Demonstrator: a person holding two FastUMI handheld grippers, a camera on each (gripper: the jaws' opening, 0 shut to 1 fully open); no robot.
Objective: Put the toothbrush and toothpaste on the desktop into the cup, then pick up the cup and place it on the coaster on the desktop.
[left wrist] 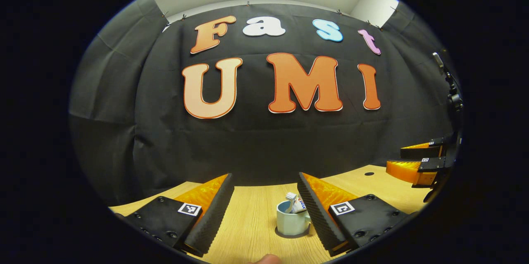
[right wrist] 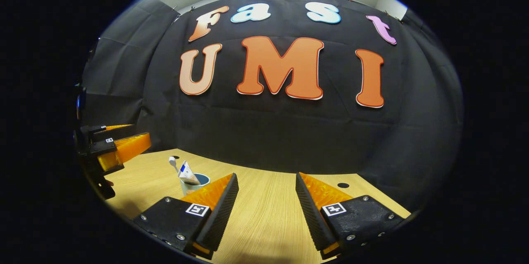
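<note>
The cup [left wrist: 291, 220] stands upright on the counter [left wrist: 256, 214], near the left tool [left wrist: 264, 210] and just beside the inner face of its right finger, between the two fingers as the left gripper view has it. The toothpaste [left wrist: 296, 203] already sits in it, and in the right gripper view a toothbrush [right wrist: 173, 162] head rises beside the tube, so the loading step looks done and the step in hand is lifting the cup. Both items lean with their long axes tilted up and out of the mouth, the tube's crimped end uppermost; from the right gripper view they tip toward the left. The cup's handle seems to face the left tool's right finger, though it is partly hidden. The left tool is spread wide and grips nothing. The right tool [right wrist: 264, 210] is likewise wide apart and empty, with the cup off to its left, beyond its left finger. I can make out no coaster. Next, I judge, the left tool must shift right to centre the cup, close on its wall and keep it level.
</note>
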